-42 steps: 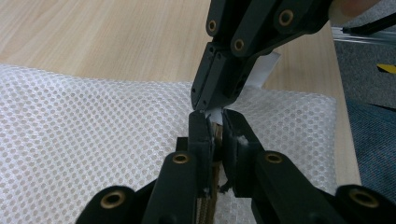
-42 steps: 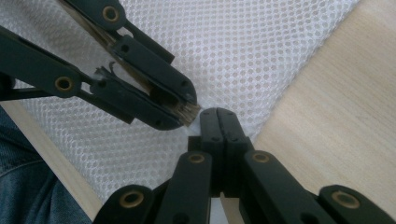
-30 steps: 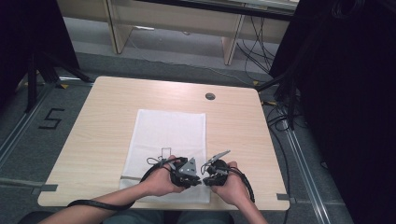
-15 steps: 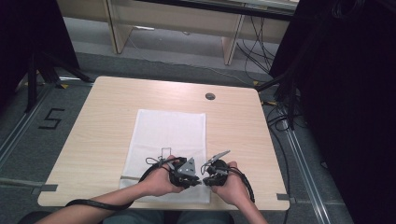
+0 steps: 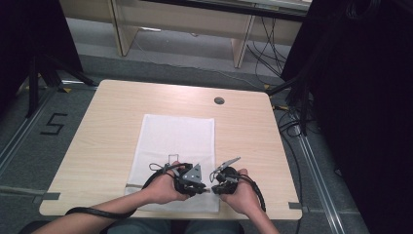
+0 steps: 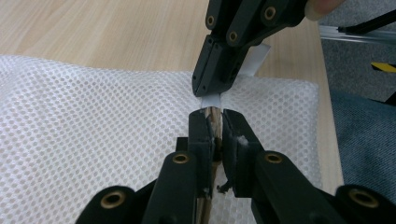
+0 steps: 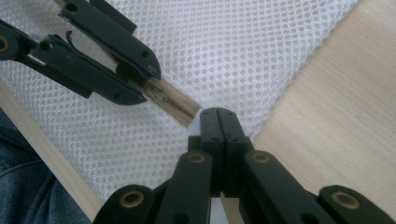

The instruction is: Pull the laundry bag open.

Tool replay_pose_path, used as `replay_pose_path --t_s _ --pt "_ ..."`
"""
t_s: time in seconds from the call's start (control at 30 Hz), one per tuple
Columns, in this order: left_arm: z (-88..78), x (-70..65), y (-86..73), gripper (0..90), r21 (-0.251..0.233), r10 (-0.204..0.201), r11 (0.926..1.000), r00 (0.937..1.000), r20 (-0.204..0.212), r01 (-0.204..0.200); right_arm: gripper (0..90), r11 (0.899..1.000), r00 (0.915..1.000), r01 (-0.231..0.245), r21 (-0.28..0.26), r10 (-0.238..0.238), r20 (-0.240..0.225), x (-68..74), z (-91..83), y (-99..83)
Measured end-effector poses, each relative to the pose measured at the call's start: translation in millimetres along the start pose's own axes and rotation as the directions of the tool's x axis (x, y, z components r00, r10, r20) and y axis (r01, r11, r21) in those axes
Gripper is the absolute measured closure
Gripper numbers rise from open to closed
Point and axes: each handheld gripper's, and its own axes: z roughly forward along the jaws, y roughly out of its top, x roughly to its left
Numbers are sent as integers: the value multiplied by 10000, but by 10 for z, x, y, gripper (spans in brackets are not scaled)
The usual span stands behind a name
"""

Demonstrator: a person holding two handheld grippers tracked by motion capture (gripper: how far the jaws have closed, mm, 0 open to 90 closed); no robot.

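Just white honeycomb mesh bag, flat on table.

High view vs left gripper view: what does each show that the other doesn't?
High view: whole light wooden table, its round grey hole, both forearms. Left gripper view: white mesh sheet weave, thin tan strip pinched in left tongs, flat white tab in right tongs. Shared: the sheet, both tongs tip to tip.
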Motion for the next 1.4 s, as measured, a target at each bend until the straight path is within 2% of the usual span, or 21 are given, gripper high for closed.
replay_pose_path --t_s 0.33,0.4,0.57,0.7,0.73,0.83,0.9,1.03,1.1,1.13,1.27,1.4 --pt "-28 7 -3 822 66 116 9999 9999 8 -116 900 10000 10000 8 1 -8 13 2 -1 -1" --pt "-35 2 -10 822 17 -17 10000 10000 24 17 900 10000 10000 5 0 -5 5 0 -1 -1" --pt "-48 5 -19 822 43 -4 10000 10000 20 4 900 10000 10000 47 7 -47 30 -1 -1 -2" --pt "-60 18 -21 822 68 131 9999 9999 33 -131 900 10000 10000 -2 -2 2 5 2 -1 -1" --pt "-61 11 -26 822 36 -53 10000 10000 55 53 900 10000 10000 -4 -5 4 7 2 0 -1" --pt "-62 16 -24 822 69 167 9998 9999 21 -167 900 10000 10000 18 -9 -18 6 2 0 -1" --pt "-63 13 -25 822 64 53 10000 10000 66 -54 900 10000 10000 88 -43 -88 21 -2 3 0" --pt "-66 15 -22 822 72 166 9998 9998 59 -166 900 9999 9999 121 -26 -121 53 -1 3 0" --pt "-78 12 -26 822 78 27 10000 10000 68 -28 900 10000 10000 43 -15 -43 31 3 1 -1" --pt "-90 18 -28 822 103 129 9999 9999 43 -130 900 10000 10000 69 3 -69 34 0 0 -1" --pt "-105 13 -40 822 56 -15 10000 10000 67 14 900 9999 10000 96 -34 -96 24 -2 3 0" --pt "-107 11 -40 822 108 22 9999 10000 66 -22 900 10000 10000 37 3 -37 27 2 -1 -2"
